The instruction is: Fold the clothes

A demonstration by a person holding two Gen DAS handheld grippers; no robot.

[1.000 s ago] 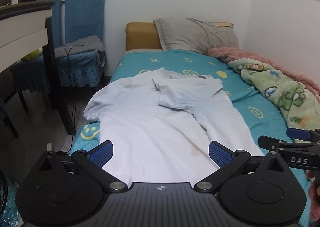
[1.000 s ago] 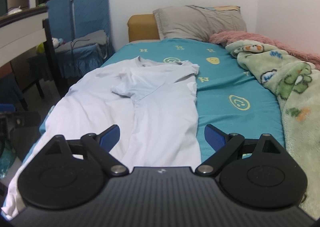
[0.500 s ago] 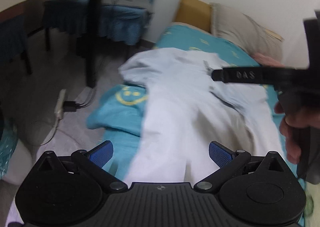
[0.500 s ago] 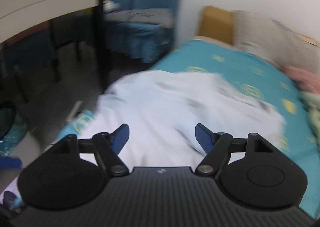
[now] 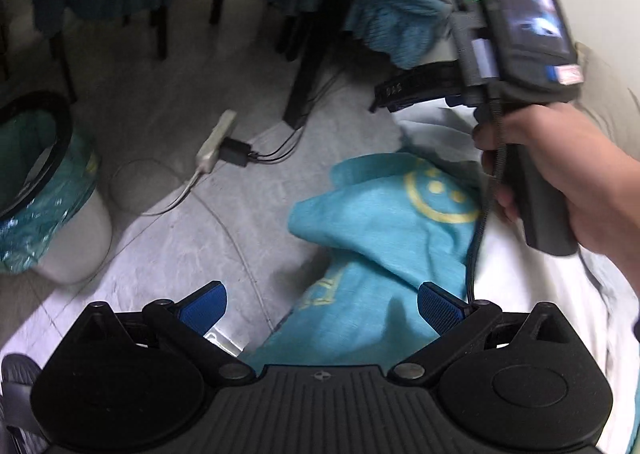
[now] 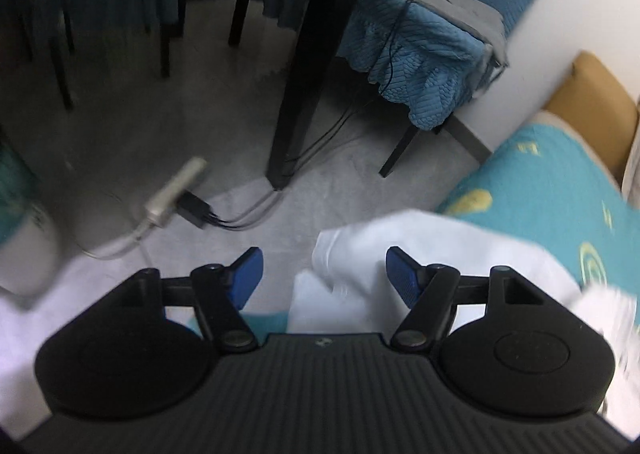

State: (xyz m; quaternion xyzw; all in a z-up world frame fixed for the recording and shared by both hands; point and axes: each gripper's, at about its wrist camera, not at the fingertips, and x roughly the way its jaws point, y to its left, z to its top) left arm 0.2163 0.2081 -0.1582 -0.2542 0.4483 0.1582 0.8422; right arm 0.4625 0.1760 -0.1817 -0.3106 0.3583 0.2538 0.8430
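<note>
Item 1, my left tongs [image 5: 322, 304]: jaws wide, nothing between the blue pads [image 5: 202, 308]. They point down over the bed's edge, where the teal sheet [image 5: 384, 222] hangs toward the floor [image 5: 168, 102].

Item 2, my right tongs [image 6: 324, 274]: jaws closing, moderately apart. A fold of the white shirt [image 6: 424, 250] lies between them; the pads [image 6: 402, 276] do not press on it yet. In the left view these tongs sit at 2 o'clock, carried by my right hand [image 5: 560, 178] on a dark grip, with a lit screen [image 5: 528, 20] on top.

Item 3, shirt: on the bed, its edge bunched at the mattress side. In the right view it runs from centre toward 4 o'clock over the sheet; in the left view it shows at 3 to 4 o'clock, under the right hand.

Item 4, floor goods: power strip [image 5: 216, 140] with a black plug and cables, at 10 o'clock from the left tongs; white bin [image 5: 44, 190] with a teal liner at 9 o'clock.

Item 5, furniture: black leg [image 6: 320, 54] at 12 o'clock in the right view; chair [image 6: 424, 66] with a blue cover at 1 o'clock, a cable draped over it.

The right view is blurred; fine detail of the cloth cannot be told.
</note>
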